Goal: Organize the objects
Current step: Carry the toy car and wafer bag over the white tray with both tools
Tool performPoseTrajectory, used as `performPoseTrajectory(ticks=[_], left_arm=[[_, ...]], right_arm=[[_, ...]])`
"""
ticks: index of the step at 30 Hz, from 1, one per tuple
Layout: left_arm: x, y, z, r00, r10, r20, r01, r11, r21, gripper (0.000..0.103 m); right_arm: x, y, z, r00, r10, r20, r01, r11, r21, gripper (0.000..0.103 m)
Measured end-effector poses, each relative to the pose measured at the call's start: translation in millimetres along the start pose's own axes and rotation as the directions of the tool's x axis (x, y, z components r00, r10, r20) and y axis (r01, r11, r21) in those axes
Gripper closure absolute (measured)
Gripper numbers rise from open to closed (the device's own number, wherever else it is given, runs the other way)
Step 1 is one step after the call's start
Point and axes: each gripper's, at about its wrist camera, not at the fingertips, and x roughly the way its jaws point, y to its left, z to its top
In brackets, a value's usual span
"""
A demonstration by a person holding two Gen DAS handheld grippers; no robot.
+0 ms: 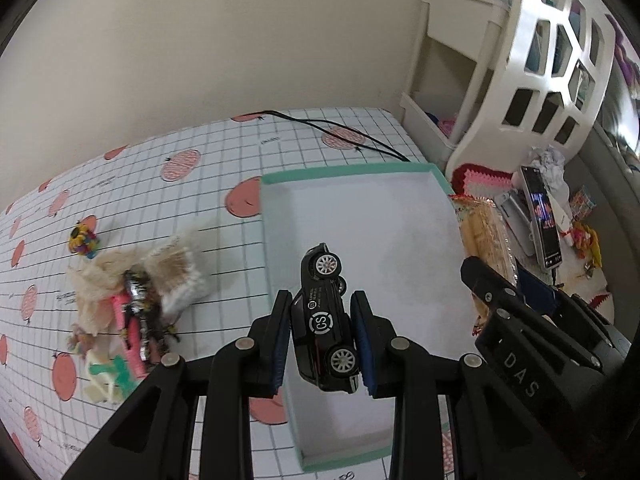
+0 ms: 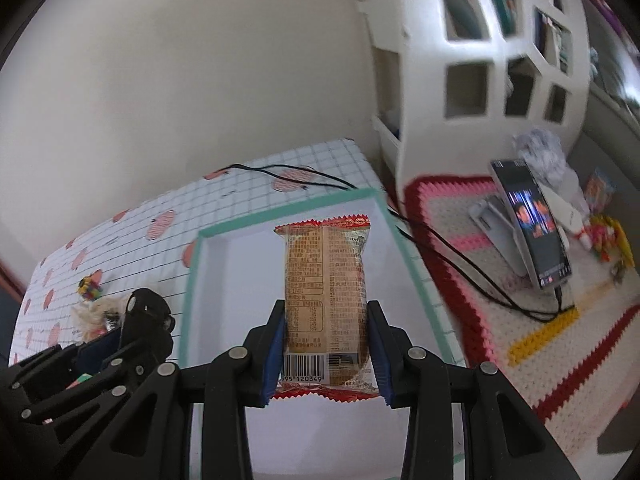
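My left gripper [image 1: 322, 344] is shut on a black toy car [image 1: 325, 320], held on its side above a white box with a teal rim [image 1: 344, 171]. My right gripper [image 2: 326, 350] is shut on a wrapped snack packet [image 2: 326, 292] with red crimped ends, held over the same box [image 2: 280, 208]. The box's white floor shows bare around both items. The right gripper [image 1: 520, 328] appears at the right in the left wrist view, with the packet [image 1: 482, 232] ahead of it. In the right wrist view the left gripper [image 2: 132, 332] sits low at the left.
A heap of small toys [image 1: 132, 300] and a colourful small toy [image 1: 83, 240] lie on the grid-patterned cloth [image 1: 160, 200] left of the box. A black cable [image 1: 340, 136] runs behind the box. A phone on a stand [image 2: 532, 228] rests on a crocheted mat [image 2: 540, 320]. A white shelf unit [image 2: 500, 60] stands behind.
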Motion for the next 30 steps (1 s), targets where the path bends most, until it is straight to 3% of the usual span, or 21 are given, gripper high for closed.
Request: performPoseTrajectory(ticks=[13,30], left_arm=[[52,-14,-10,0.997,-0.037,-0.068,0.038,0.999,0.022,0.072],[77,-8,-23,0.991,-0.043,-0.128,0.046,0.999,0.020,0.072]], right_arm=[[41,-15,-27,0.993,-0.034,-0.117,0.034,0.999,-0.004,0.062],[60,-21,-41,0.978,-0.071,-0.197,0.067,0.997,-0.030,0.063]])
